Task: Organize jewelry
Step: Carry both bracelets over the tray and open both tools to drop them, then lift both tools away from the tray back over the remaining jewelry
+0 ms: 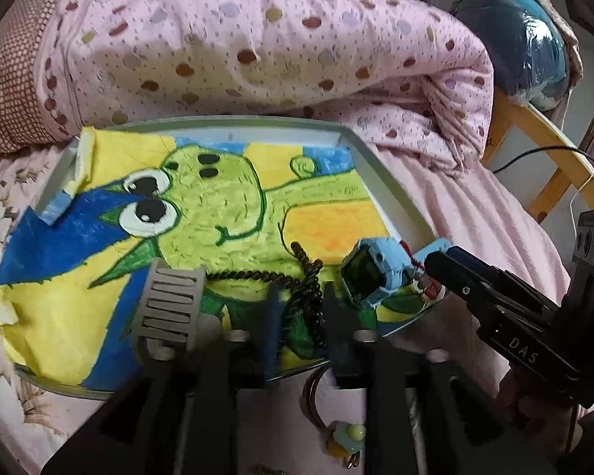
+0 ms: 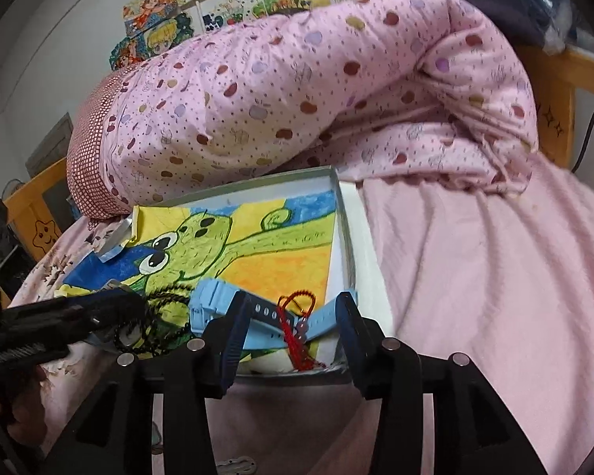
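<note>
Both grippers parked over the jewelry tray on the bed, jaws apart

The shallow tray (image 1: 388, 198) sits on the pink bed sheet (image 2: 475, 277), lined with a crayon drawing of a green creature (image 1: 217, 206), right in front of a rolled-up pink spotted quilt (image 1: 257, 39). Left gripper (image 1: 297, 316) has its jaws partway apart with a dark twisted bead string (image 1: 257, 277) lying loose between them, not pinched. Right gripper (image 2: 289, 328) is also apart, straddling the light blue watch (image 2: 217, 308) strap and a red bead string (image 2: 293, 328) near the tray's front right corner; pads don't look pressed on either one. From the left wrist view, a ring-like thing with a pale flower charm (image 1: 348, 435) lies on the sheet just in front of the tray.
</note>
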A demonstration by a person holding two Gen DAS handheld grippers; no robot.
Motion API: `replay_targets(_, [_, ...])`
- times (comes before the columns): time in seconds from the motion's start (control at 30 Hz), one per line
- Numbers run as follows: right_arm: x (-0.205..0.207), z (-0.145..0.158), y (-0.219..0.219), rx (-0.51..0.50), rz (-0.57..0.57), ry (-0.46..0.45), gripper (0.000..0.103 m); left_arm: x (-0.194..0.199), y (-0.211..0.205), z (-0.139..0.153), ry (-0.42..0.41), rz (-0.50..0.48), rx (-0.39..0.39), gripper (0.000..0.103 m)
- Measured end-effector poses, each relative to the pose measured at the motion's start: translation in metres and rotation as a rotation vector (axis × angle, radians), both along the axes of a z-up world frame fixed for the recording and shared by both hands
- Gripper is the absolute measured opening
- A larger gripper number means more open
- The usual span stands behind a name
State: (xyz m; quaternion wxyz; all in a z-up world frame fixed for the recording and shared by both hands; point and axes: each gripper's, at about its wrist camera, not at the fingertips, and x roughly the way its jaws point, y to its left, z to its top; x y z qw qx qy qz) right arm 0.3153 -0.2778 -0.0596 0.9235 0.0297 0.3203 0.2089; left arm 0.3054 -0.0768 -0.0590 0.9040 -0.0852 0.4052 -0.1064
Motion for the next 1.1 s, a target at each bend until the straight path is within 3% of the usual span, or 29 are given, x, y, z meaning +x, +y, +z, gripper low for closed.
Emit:
replay_targets(0.07, [-0.003,0.008,-0.004,0.002,-0.013,-0.024,0.050,-0.005,0.004,0.008,-0.034,0.025,-0.023,0.045])
replay_targets(0.13, [-0.006,0.017,-0.008,0.013,-0.026,-0.049,0.059,-0.009,0.008,0.018,-0.065,0.046,-0.039,0.048])
replay_targets(0.27, [-0.017,0.041,-0.013,0.039,-0.036,-0.113,0.073,-0.021,0.014,0.038,-0.116,0.082,-0.041,0.066])
replay_targets(0.37, [-0.030,0.059,-0.015,0.058,-0.031,-0.167,0.087,-0.034,0.017,0.055,-0.158,0.104,-0.027,0.069])
replay_targets(0.47, [-0.048,0.078,-0.016,0.075,-0.034,-0.230,0.098,-0.052,0.020,0.073,-0.220,0.139,-0.013,0.098])
replay_targets(0.5, [-0.053,0.083,-0.016,0.077,-0.036,-0.249,0.099,-0.060,0.022,0.079,-0.247,0.154,-0.017,0.100])
replay_targets(0.53, [-0.058,0.088,-0.016,0.081,-0.036,-0.264,0.103,-0.068,0.025,0.085,-0.275,0.168,-0.022,0.100])
replay_targets(0.8, [-0.113,0.115,-0.009,0.063,-0.032,-0.367,0.103,-0.116,0.043,0.117,-0.360,0.203,-0.014,0.101])
replay_targets(1.1, [-0.180,0.121,-0.004,0.004,-0.022,-0.396,0.103,-0.174,0.058,0.126,-0.415,0.206,0.005,0.101])
